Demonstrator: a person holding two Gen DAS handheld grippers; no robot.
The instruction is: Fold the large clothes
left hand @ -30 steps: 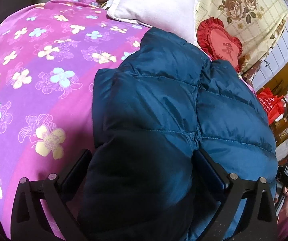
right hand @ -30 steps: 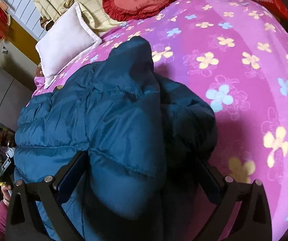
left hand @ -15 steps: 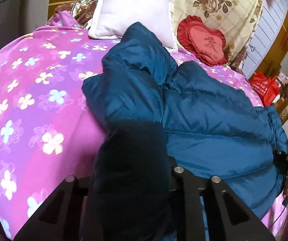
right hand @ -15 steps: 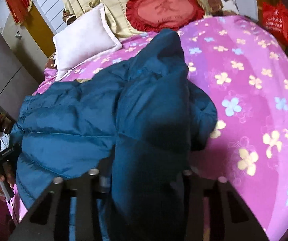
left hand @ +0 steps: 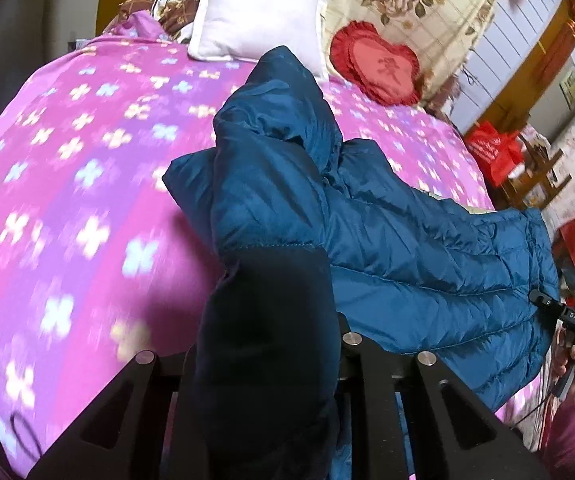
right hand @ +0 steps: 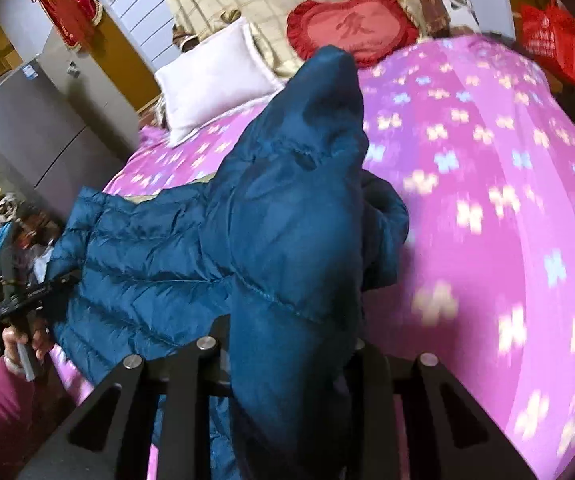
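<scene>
Where pinched, puffy blue jacket (left hand: 407,240) bunched.

Bed (left hand: 67,200) under a pink and purple flowered cover, with a blue jacket and cushions on it.

The quilted blue jacket (left hand: 427,248) lies across the near part of the bed, one end raised off the cover, its far edge reaching the side of the bed. At the head a white pillow (left hand: 255,12) and a red heart-shaped cushion (left hand: 379,66) rest side by side, leaning against a cream rose-patterned quilt (left hand: 427,8).
</scene>
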